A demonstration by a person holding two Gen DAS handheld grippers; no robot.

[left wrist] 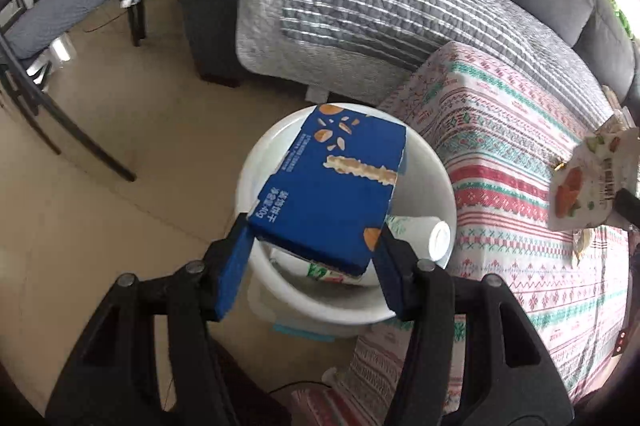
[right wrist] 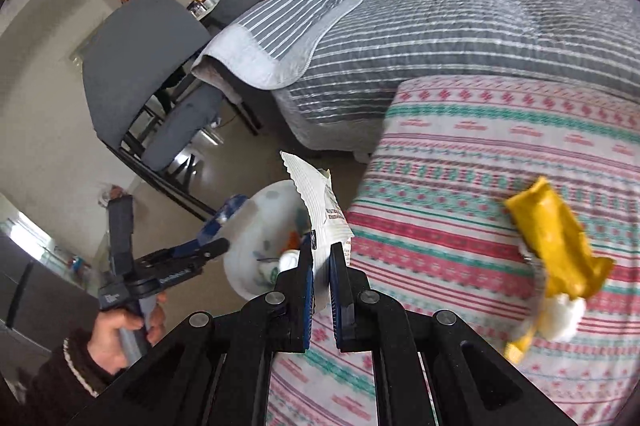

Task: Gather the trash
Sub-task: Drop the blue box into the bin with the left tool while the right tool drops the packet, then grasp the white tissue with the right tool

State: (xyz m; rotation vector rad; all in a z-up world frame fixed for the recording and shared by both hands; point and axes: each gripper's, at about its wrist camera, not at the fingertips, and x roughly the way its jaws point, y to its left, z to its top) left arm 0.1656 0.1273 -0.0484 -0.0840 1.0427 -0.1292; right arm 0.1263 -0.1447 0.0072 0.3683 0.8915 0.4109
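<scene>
My left gripper is shut on a blue biscuit box and holds it tilted over the white bin on the floor. Inside the bin lie a white paper cup and other wrappers. My right gripper is shut on a white snack packet, held above the table edge near the bin. The same packet shows at the right edge of the left wrist view. A yellow wrapper with white tissue lies on the patterned tablecloth.
A sofa with a grey striped quilt stands behind the table and bin. Grey chairs and a dark table stand to the left. The floor is beige tile. The left gripper and the hand holding it show left of the bin.
</scene>
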